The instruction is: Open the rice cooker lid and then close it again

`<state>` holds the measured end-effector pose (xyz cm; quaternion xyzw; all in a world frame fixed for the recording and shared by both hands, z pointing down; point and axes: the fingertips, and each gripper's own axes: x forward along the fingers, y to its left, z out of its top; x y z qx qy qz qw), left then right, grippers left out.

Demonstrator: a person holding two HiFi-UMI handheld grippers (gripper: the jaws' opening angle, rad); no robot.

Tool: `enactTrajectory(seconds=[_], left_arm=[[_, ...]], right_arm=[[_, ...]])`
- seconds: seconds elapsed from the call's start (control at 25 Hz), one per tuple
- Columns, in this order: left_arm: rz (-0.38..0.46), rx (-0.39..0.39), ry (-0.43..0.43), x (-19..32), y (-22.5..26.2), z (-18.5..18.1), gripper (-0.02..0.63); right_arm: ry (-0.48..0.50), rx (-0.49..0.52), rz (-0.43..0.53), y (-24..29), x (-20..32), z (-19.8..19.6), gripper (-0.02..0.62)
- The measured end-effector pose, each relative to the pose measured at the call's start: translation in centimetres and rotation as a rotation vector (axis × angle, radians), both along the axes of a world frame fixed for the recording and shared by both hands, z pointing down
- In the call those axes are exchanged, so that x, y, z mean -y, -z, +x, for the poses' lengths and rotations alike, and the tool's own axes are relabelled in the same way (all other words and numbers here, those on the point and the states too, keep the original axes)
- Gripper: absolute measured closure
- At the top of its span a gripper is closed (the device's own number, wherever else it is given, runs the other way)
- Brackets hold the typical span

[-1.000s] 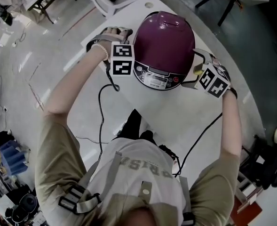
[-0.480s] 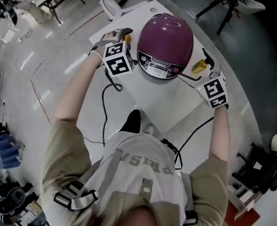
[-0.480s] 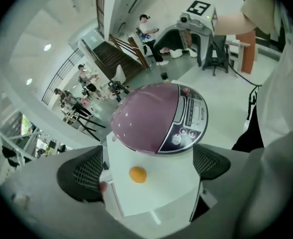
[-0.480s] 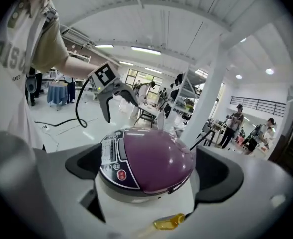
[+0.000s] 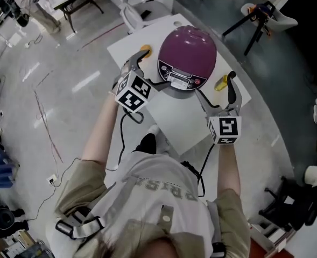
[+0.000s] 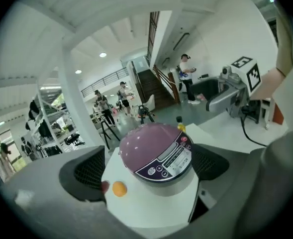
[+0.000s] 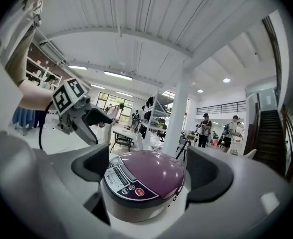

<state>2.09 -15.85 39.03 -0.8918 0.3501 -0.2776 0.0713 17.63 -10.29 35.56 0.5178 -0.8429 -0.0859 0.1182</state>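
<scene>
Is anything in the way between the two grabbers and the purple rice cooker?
No, nothing visible. The left gripper and right gripper each face the rice cooker across bare white table. The orange ball lies off to the side. The right jaws are closing, empty; the left jaws are open.

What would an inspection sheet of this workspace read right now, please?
Surface: white table on a pale floor.
Job's things: purple rice cooker, lid shut, control panel facing the person.
Clutter: orange ball to the cooker's left; yellow bottle to its right.
Grippers: left gripper open, holding nothing; right gripper has its jaws closing, with the cooker ahead of them and untouched.
Cables: a black cable trails from each gripper towards the person.
Surroundings: open hall with people, a tripod, shelving and a staircase.
</scene>
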Motion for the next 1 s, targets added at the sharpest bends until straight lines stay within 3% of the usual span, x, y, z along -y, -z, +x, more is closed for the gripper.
enactTrajectory(seconds=[0.16,0.28,0.68,0.92,1.0], left_arm=[[0.053,-0.168,0.139,-1.7,1.7,-1.3,0.186],[0.073,-0.231,0.215,-3.0,2.2,-2.4,0.244],[0.134,-0.327,0.364,-6.6,2.7,-3.3,0.395],[0.133,-0.279,0.340,-10.0,1.3,-1.6,0.451],[0.126,-0.299,0.354,-10.9,1.0,-1.4,0.475]], right_arm=[[-0.059,0.120,0.000,-0.4,-2.0,-0.1,0.146],[-0.099,0.141,0.019,-0.8,-3.5,-0.2,0.212],[-0.206,0.191,0.134,0.7,-6.5,-0.5,0.410],[-0.219,0.199,0.134,0.4,-8.3,-1.4,0.482],[-0.233,0.208,0.133,0.3,-8.8,-1.3,0.508]])
